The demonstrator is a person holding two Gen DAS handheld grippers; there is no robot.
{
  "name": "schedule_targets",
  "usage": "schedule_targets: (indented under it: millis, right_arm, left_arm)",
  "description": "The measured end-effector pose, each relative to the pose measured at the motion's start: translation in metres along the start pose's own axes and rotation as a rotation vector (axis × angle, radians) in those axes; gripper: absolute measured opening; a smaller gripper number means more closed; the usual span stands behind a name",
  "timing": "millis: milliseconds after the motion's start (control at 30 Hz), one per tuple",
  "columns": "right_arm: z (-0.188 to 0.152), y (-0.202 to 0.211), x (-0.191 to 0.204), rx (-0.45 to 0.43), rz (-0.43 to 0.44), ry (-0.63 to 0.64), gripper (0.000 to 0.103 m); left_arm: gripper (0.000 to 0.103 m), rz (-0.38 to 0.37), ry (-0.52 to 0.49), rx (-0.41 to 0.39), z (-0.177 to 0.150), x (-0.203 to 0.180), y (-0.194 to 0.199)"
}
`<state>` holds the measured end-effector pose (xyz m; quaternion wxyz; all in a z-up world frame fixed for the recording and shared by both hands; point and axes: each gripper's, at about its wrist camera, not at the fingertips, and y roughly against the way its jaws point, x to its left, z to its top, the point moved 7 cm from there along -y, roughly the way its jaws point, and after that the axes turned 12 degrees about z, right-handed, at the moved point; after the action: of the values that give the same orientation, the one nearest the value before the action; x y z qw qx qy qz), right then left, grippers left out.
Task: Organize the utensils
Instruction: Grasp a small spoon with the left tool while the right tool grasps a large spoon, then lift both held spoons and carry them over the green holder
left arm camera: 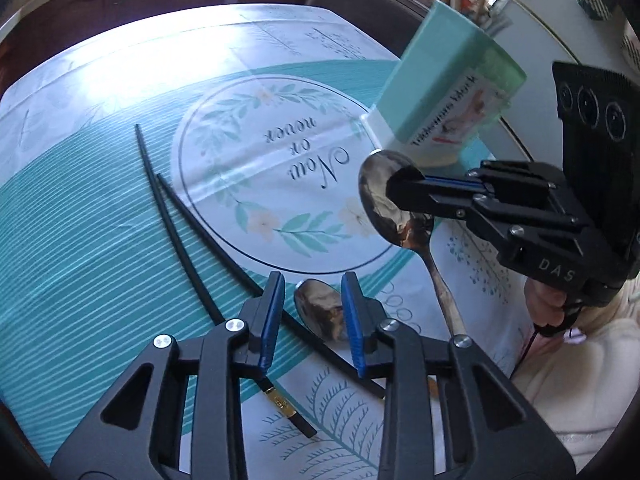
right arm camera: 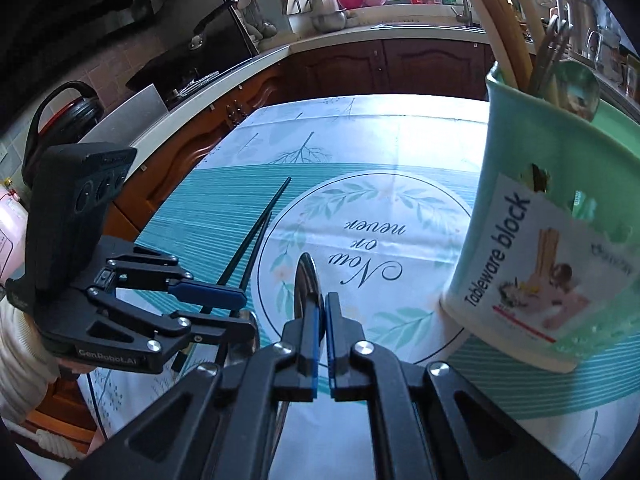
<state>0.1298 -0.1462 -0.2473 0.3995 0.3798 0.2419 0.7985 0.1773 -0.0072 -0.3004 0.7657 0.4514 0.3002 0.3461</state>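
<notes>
Two spoons | right tool [right arm camera: 322, 312] pinches one spoon [left arm camera: 384, 200] aloft near holder [right arm camera: 552, 216] | left tool [left arm camera: 313, 312] spread over second spoon [left arm camera: 320, 312] beside chopsticks [left arm camera: 172, 216] on counter [left arm camera: 100, 240]

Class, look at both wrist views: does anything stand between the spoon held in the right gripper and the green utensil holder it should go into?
Nothing visible does. The right gripper holds the spoon lifted off the tablecloth, close beside the green holder.
</notes>
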Motion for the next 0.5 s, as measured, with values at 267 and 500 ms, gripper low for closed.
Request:
schedule_targets:
  millis: [267,500]
  right_arm:
    - [-0.006,0.005,-0.002,0.002,0.007,-0.013,0.003]
    - [-0.007,0.014,0.002,-0.028,0.014,-0.009,0.003]
  left_arm:
    - [0.025,-0.034,-0.013,0.016,-0.003,-0.004,-0.007]
    - [0.002,0.041,0.053,-0.008,-0.004,0.003,-0.002]
